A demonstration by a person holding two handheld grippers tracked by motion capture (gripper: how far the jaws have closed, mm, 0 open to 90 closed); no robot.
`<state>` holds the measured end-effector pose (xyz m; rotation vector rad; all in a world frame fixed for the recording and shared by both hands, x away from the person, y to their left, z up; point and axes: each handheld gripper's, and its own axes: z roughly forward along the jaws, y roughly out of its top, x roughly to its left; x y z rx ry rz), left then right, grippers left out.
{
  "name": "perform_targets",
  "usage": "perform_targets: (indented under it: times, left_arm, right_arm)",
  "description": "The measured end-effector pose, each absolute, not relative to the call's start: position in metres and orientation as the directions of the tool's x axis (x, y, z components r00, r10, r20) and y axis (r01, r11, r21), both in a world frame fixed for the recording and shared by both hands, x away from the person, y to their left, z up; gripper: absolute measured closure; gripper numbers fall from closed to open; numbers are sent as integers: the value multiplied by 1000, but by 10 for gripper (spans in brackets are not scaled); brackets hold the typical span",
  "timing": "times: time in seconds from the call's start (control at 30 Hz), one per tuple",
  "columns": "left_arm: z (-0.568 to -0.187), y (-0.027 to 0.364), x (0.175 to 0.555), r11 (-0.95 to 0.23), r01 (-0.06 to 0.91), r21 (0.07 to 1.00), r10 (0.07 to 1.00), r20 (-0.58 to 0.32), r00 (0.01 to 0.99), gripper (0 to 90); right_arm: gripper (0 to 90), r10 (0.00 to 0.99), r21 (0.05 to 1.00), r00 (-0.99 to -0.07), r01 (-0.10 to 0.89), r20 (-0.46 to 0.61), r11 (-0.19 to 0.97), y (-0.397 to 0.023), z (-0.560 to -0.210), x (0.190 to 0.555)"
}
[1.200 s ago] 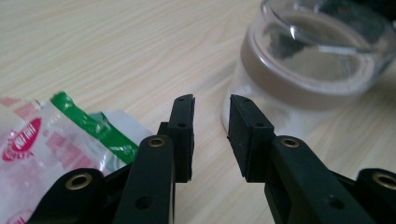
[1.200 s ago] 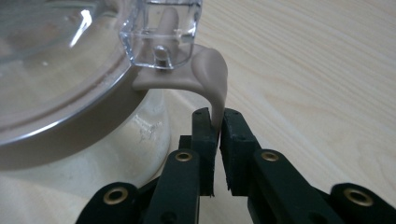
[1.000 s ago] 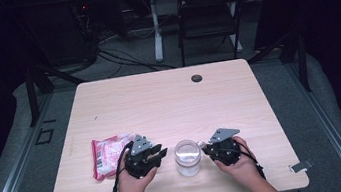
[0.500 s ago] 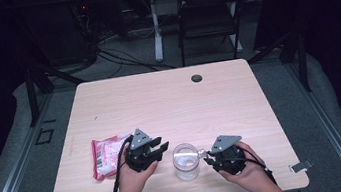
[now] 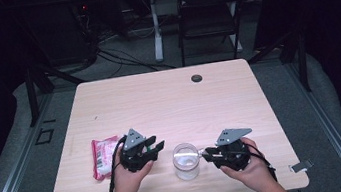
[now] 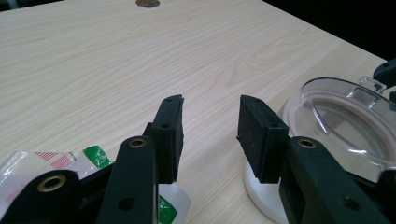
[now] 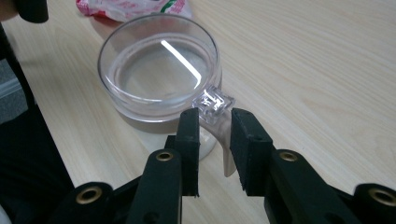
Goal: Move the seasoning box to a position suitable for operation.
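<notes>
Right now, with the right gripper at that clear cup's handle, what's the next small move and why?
Probably close the right gripper on the handle of the clear cup. Its jaws sit either side of the handle, having just closed a little, without clearly pressing it. The left gripper stands open beside the cup, holding nothing.

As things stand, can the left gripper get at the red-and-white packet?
Probably yes: the packet lies on the table just beside the left gripper, whose jaws stand open and empty, with nothing between them. It points toward the clear cup, so it must turn.
</notes>
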<state>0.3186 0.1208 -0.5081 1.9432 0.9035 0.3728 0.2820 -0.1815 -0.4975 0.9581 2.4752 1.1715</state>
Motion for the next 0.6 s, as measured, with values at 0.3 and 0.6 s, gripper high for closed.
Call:
perform_targets:
  times: [0.3,0.6]
  left_arm:
    - [-509,125,316,-278,487,828,713,-162,682,586]
    - [-509,125,309,-324,485,812,679,-158,717,699]
  right_arm:
    - [687,662,793,-746,445,70,417,-177,-490,282]
    - [750,682,796,-726,463,88,390,-171,-487,283]
